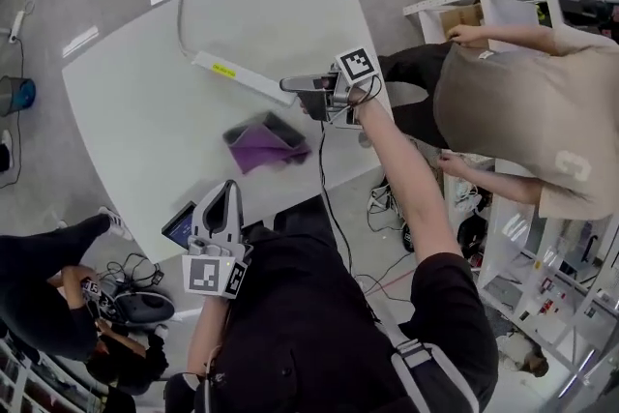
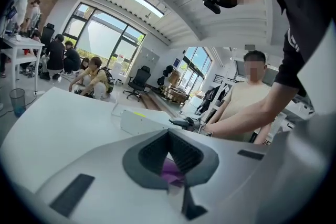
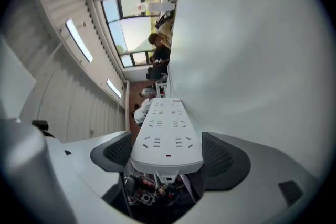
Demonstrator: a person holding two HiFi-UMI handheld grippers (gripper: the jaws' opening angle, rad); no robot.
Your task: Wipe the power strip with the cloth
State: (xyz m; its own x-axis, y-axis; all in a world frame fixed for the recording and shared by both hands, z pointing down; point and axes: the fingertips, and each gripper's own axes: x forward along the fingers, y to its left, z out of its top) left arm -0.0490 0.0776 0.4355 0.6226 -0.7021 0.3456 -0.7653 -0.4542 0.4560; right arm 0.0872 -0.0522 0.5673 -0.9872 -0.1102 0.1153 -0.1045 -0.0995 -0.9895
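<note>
Right gripper (image 1: 293, 84): jaws closed on the near end of the power strip (image 3: 166, 131), one pad against each long side. Strip runs straight out ahead of the jaws along the white desk (image 1: 135, 111); its cord (image 1: 181, 14) leaves the far end. Left gripper (image 1: 226, 192): jaws together at the tips, holding nothing. Purple cloth (image 1: 263, 146) lies crumpled on the desk ahead of them, near the strip but not touching it.

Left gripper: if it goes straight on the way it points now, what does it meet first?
Most likely the cloth: the left gripper points at it across the table, and purple shows straight ahead in its own view. Its height above the table is unclear.
</note>
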